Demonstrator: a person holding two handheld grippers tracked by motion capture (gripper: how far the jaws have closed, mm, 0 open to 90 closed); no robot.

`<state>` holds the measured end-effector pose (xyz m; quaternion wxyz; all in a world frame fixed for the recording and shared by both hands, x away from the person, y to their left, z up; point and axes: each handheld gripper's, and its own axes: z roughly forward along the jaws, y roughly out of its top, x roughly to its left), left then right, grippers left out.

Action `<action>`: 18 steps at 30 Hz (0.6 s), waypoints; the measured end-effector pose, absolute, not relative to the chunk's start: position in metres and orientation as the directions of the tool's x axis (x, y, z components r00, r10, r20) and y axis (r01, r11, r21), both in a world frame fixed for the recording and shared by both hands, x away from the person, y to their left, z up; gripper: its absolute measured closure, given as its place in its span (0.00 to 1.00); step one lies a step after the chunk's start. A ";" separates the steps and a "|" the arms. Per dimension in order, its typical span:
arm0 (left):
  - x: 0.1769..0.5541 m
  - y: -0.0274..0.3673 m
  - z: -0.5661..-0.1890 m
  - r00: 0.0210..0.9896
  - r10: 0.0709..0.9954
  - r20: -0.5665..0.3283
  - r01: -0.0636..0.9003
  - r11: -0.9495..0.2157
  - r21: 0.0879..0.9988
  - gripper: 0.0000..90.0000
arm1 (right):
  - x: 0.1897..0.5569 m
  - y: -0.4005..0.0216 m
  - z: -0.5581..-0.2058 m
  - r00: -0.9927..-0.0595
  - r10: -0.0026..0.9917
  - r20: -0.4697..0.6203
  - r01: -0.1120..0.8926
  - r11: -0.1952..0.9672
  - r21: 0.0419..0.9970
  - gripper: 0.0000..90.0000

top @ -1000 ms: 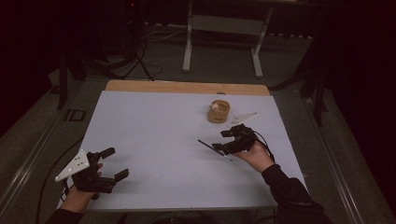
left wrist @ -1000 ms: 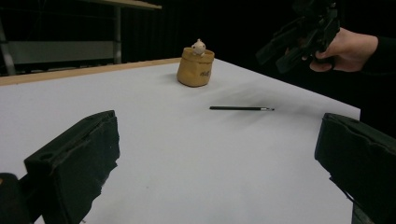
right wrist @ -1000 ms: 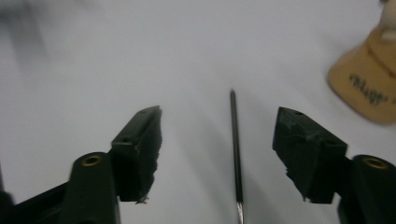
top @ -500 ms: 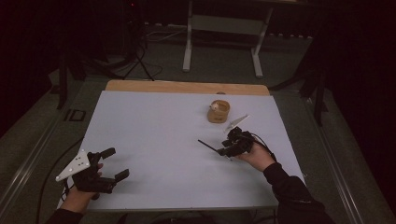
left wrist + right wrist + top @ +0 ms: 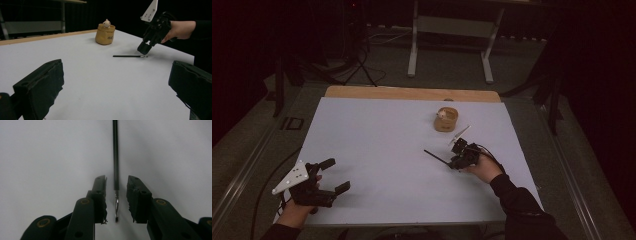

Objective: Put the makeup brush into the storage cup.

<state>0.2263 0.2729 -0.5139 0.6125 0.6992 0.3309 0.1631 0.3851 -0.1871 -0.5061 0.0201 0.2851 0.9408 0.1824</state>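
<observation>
While the left tongs (image 5: 332,175) rest wide apart, the right tongs (image 5: 116,195) have just been narrowing astride what looks like a pen (image 5: 115,155), seemingly untouched, on the tabletop (image 5: 382,140).

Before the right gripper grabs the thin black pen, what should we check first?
1. Pen lies flat on the white table: ok.
2. Pen's clip end sits between the right gripper jaws, which have just been closing: ok.
3. Pads already pressing on the pen: not ok, gaps show on both sides.
4. Tan pouch stands apart from the pen: ok.
5. Left gripper is open and far from the pen: ok.
6. Grip will hold so near the pen's end: cannot tell.
</observation>
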 end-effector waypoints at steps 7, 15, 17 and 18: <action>0.226 0.273 -0.514 0.731 0.659 -0.177 0.264 -0.034 0.964 0.00 | 0.390 -0.187 -0.509 -0.827 0.560 0.047 0.538 0.764 0.356 0.74; 0.226 0.273 -0.514 0.733 0.657 -0.174 0.263 -0.038 0.964 0.00 | 0.390 -0.183 -0.512 -0.835 0.549 0.027 0.524 0.781 0.338 0.80; 0.226 0.273 -0.514 0.733 0.658 -0.174 0.263 -0.037 0.964 0.00 | 0.390 -0.182 -0.515 -0.839 0.543 0.025 0.521 0.790 0.322 0.82; 0.226 0.273 -0.514 0.732 0.658 -0.175 0.263 -0.037 0.964 0.00 | 0.390 -0.182 -0.516 -0.840 0.542 0.021 0.520 0.793 0.317 0.83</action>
